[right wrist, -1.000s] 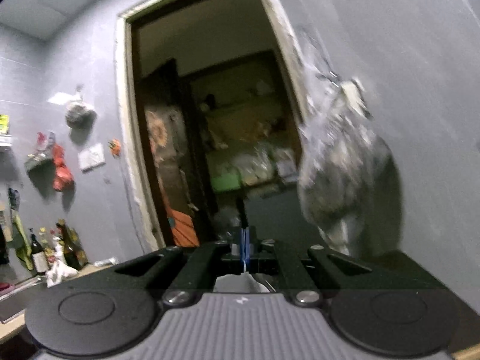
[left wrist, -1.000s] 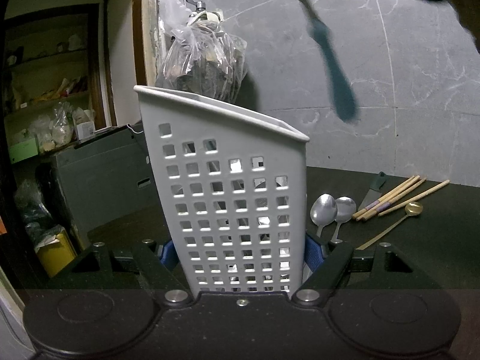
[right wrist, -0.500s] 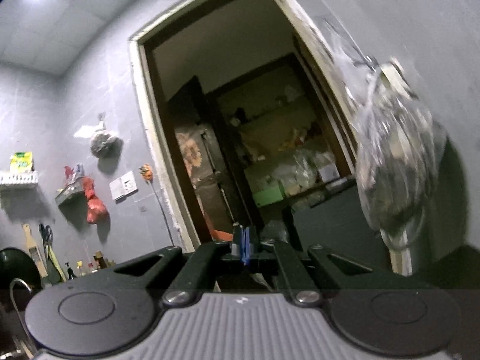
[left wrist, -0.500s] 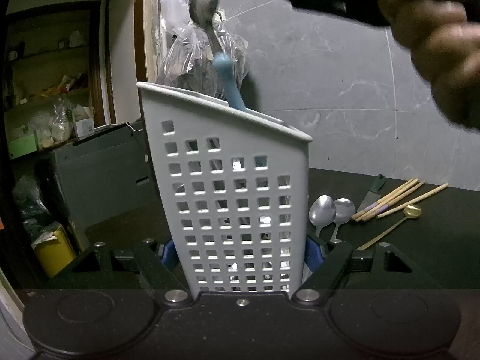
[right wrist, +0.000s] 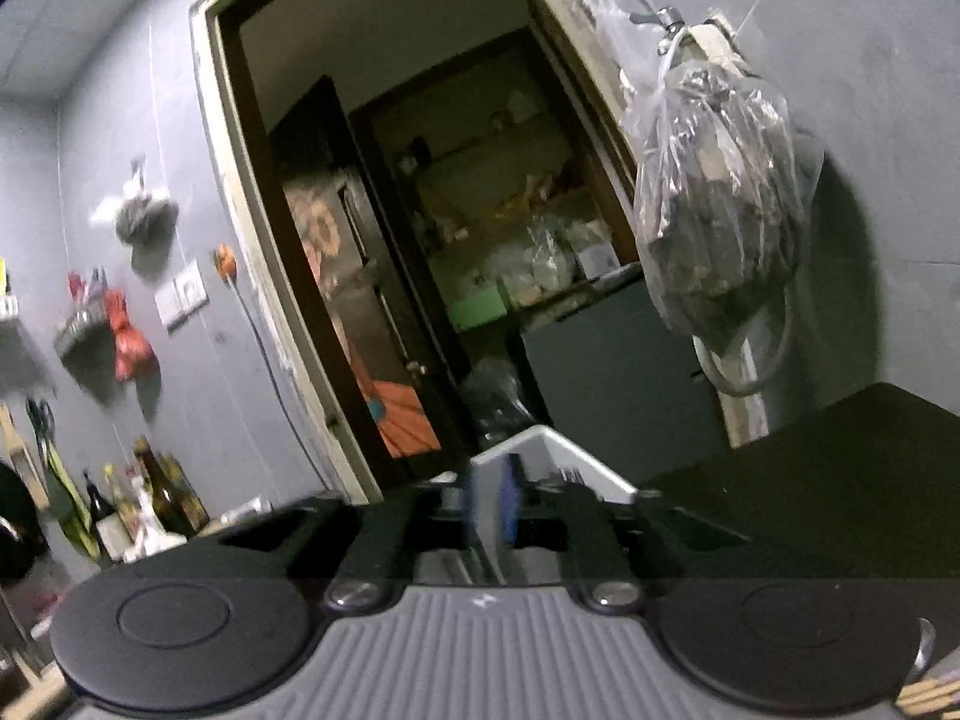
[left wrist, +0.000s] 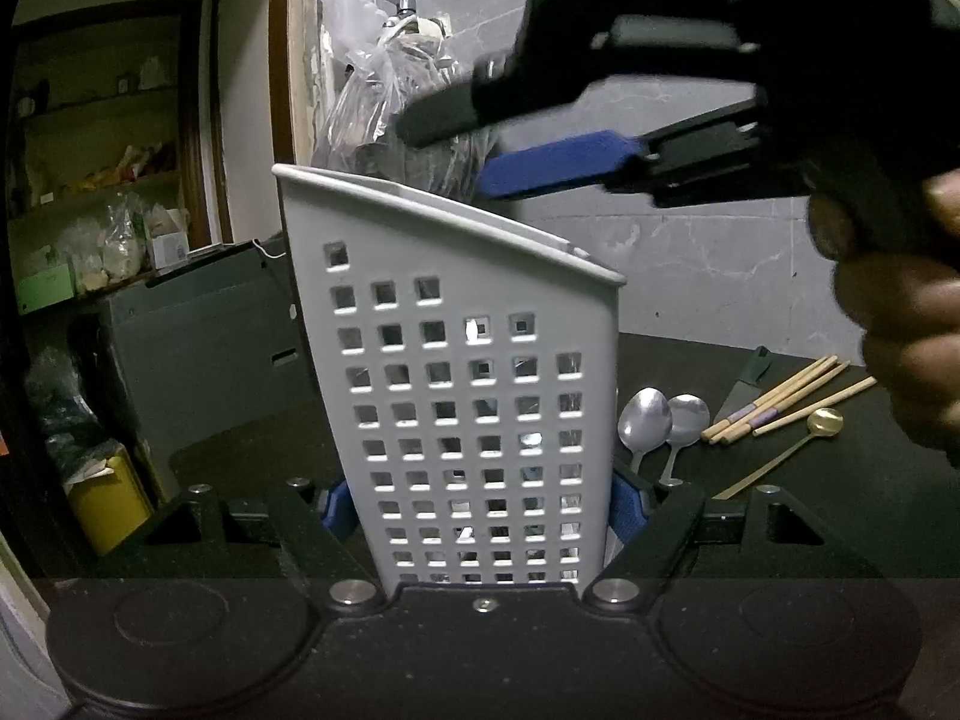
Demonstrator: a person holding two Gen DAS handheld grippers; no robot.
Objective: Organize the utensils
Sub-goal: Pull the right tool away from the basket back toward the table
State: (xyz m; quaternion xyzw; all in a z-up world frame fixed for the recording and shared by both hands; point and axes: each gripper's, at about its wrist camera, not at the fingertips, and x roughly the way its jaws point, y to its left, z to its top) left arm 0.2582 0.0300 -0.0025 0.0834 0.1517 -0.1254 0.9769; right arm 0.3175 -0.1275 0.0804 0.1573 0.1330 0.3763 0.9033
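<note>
Since a second ago the blue-handled spoon has gone from view and the right gripper (left wrist: 456, 144) has come down over the caddy's (left wrist: 474, 396) rim; its jaws have just been opening, and nothing shows between them now. From the right wrist view its blue pads (right wrist: 510, 507) stand a little apart just above the caddy's white edge (right wrist: 558, 450), though blur makes the gap hard to judge.

At left, a doorway (left wrist: 108, 180) opens onto shelves. Next comes a plastic bag (left wrist: 396, 108) hanging on the wall behind the caddy. The left gripper (left wrist: 480, 510) is clamped on the caddy's lower sides, holding it upright on the dark counter (left wrist: 840, 510). To the right of the caddy lie two steel spoons (left wrist: 645, 414), side by side and touching. Further right are chopsticks (left wrist: 786, 399) in a loose bundle, a knife (left wrist: 747, 381) behind them, and a gold spoon (left wrist: 825, 423). A hand (left wrist: 900, 324) grips the right tool at far right.
</note>
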